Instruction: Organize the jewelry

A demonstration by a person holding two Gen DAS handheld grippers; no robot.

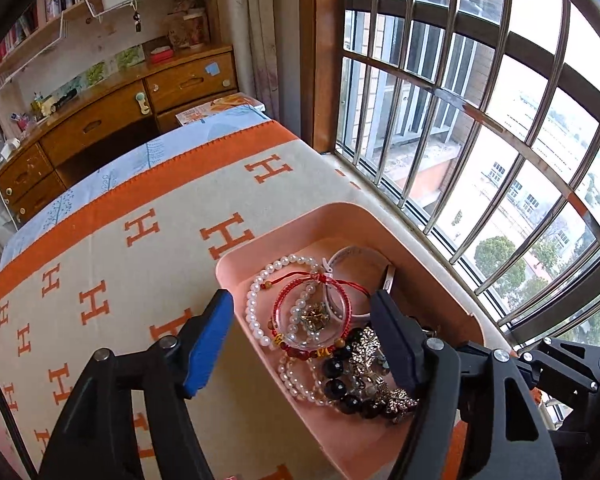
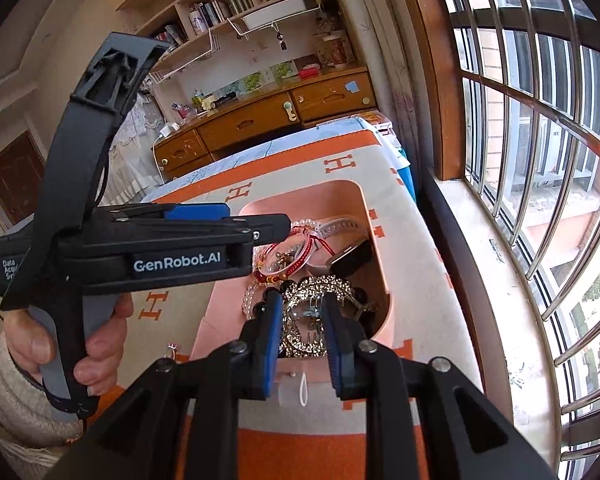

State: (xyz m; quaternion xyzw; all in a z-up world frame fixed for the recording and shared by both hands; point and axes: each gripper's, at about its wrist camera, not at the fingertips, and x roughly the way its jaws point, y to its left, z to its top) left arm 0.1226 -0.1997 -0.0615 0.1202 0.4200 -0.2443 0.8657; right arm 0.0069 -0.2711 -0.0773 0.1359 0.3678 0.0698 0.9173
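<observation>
pink tray [image 1: 236, 258] on the counter, full of tangled beads | left tool [image 1: 302, 340] wide open, holds nothing | right tool [image 2: 302, 330] partly open around sparkly bracelet [image 2: 320, 286], grip unclear | light, snaggy; pinch the band at 12 o'clock

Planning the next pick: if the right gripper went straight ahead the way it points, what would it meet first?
Most likely the gold rhinestone bracelet, heaped with other jewelry in the pink plastic tray. It lies dead ahead of the right gripper, whose jaws stand apart; depth is uncertain.
</observation>
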